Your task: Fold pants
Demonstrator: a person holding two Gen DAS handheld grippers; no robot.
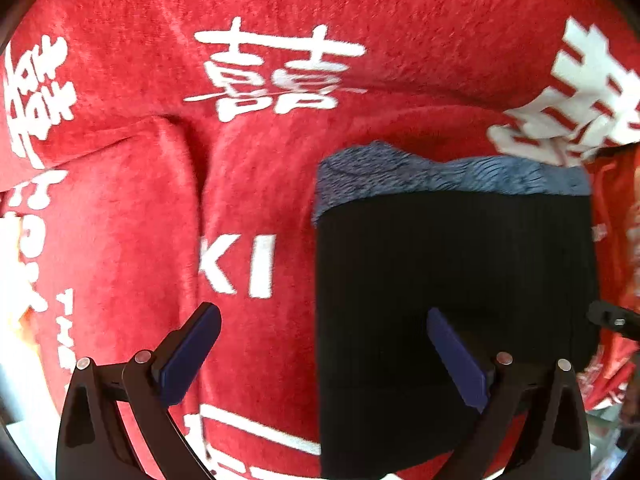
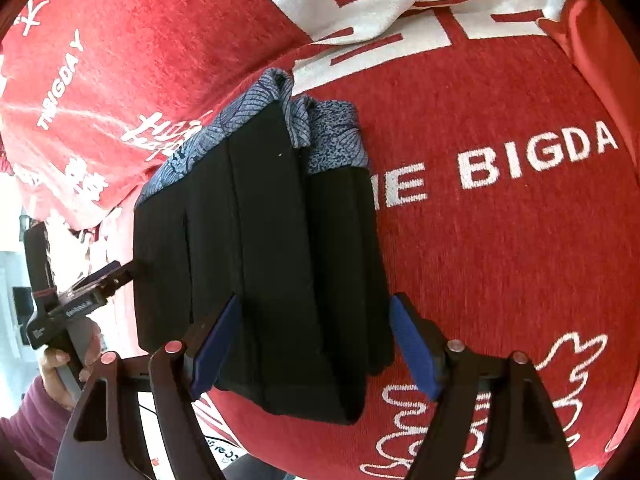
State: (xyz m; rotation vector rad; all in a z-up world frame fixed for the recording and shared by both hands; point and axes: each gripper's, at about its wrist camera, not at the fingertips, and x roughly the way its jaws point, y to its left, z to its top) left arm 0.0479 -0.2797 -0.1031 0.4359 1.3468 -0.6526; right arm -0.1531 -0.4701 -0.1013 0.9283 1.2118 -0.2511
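The black pants [image 2: 264, 264] lie folded into a compact stack on a red blanket, with a blue patterned lining [image 2: 332, 136] showing at the far end. In the left wrist view the same pants [image 1: 452, 300] fill the right half, lining [image 1: 440, 176] at the top. My left gripper [image 1: 324, 340] is open; its right finger rests over the pants and its left finger over the blanket. It also shows in the right wrist view [image 2: 108, 276] at the stack's left edge. My right gripper [image 2: 314, 340] is open, its fingers on either side of the stack's near end.
A red blanket [image 1: 140, 220] with white characters and lettering covers the surface in both views [image 2: 500, 240]. It is wrinkled and bunched at the back [image 2: 400, 0]. A hand in a purple sleeve [image 2: 60, 364] holds the left gripper's handle.
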